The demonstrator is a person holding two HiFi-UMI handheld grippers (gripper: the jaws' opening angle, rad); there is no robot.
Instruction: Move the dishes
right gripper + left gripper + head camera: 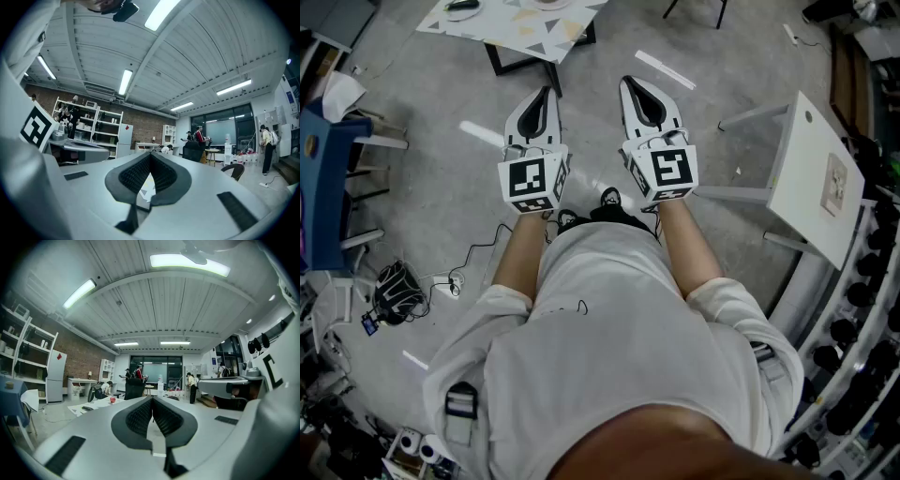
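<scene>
I hold both grippers out in front of me at waist height, over a bare grey floor. My left gripper [546, 91] and my right gripper [628, 82] are side by side, each with its jaws closed tip to tip and nothing between them. The left gripper view shows the left gripper [152, 399] shut and pointing level across the room. In the right gripper view the right gripper [151, 154] is shut too. Ahead stands a low table [487, 23] with a patterned top; a small red thing [112, 400] and a dark thing [87, 408] lie on it. No dish is clearly visible.
A white table [811, 178] stands to my right, with dark shelving [872, 281] behind it. A blue chair [323, 178] and a heap of cables [398, 291] are on my left. Far off are several people [136, 373], a fridge [55, 376] and wall shelves [89, 126].
</scene>
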